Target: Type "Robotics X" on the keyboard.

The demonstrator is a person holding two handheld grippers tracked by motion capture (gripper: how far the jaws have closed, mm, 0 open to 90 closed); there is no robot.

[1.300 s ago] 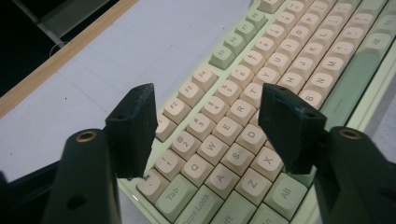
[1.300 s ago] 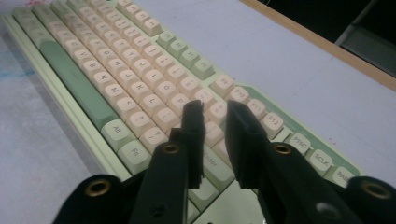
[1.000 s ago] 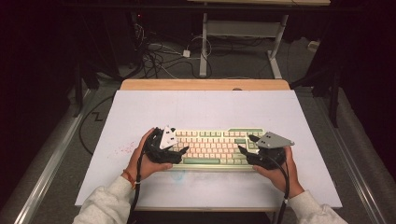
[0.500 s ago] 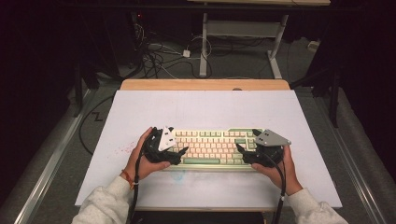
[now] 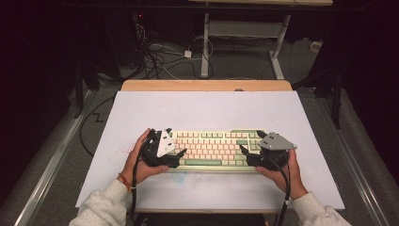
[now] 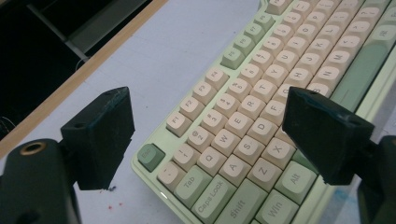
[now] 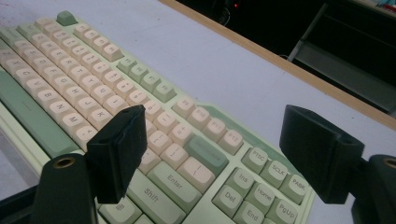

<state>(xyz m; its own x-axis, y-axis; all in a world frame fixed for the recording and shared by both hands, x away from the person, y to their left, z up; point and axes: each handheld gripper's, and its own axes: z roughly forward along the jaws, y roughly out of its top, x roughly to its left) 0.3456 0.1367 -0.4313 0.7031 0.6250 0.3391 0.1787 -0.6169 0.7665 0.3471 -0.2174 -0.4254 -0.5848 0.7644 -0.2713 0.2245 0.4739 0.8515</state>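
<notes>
Dim lab: white-topped table (image 5: 207, 106), floor cables (image 5: 162, 59), metal desk frame (image 5: 244, 30).

The high view hangs above my side of the table (image 5: 207, 106), looking forward and down, with my forearms entering at its bottom edge and the cable-strewn floor beyond the far rim. The camera on my left gripper (image 6: 205, 140) sits low and close, looking along my jaws onto the Esc and Tab end of the keyboard (image 6: 243, 135). The one on my right gripper (image 7: 210, 154) is just as close, over the Enter and PgUp end of the keyboard (image 7: 154, 116). All three views share that keyboard (image 5: 211, 148) and the white tabletop.
</notes>
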